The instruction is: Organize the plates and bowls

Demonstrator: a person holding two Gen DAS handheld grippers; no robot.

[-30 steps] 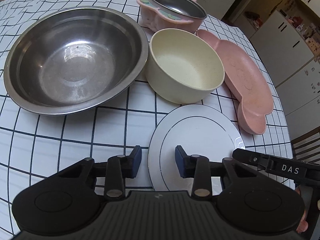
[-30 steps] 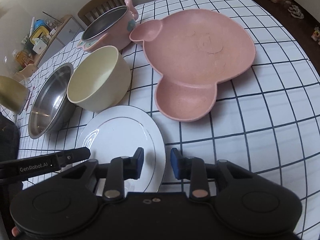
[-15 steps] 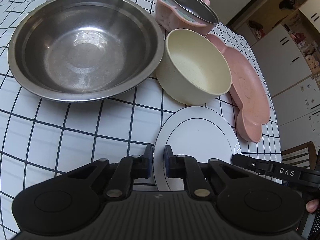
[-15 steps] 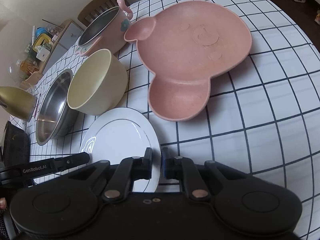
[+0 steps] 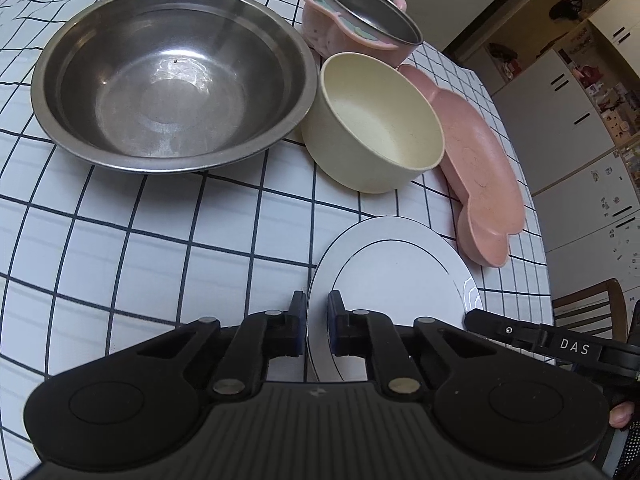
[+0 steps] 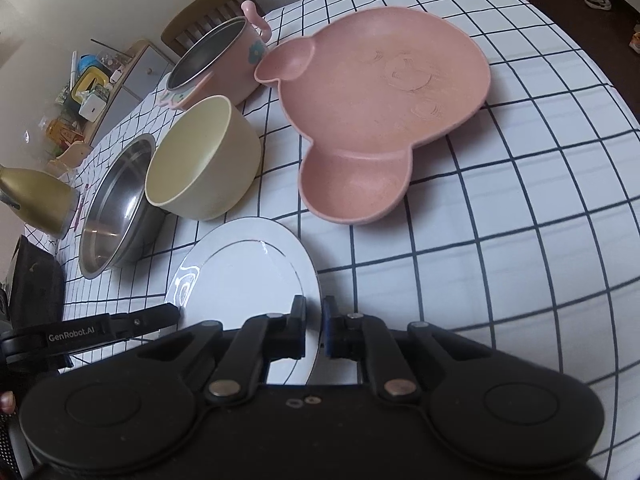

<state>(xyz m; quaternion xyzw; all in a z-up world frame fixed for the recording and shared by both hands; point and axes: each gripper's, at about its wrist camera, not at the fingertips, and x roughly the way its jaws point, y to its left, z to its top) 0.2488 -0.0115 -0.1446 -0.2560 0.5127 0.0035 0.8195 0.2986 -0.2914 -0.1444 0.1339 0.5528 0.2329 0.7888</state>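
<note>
— Two grippers on one white plate [image 5: 394, 264], low centre of each frame?
— Yes: left gripper [image 5: 317, 314] clamps its left rim, right gripper [image 6: 313, 320] its right rim.
— Beyond it?
— Cream bowl [image 5: 376, 128], then steel bowl [image 5: 168, 76] upper left, pink bear-shaped plate [image 6: 384, 108], on the checked tablecloth [image 5: 160, 248].

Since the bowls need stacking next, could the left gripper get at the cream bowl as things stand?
Probably not yet: the left gripper is shut on the white plate's rim, though the cream bowl lies unobstructed beyond.
</note>
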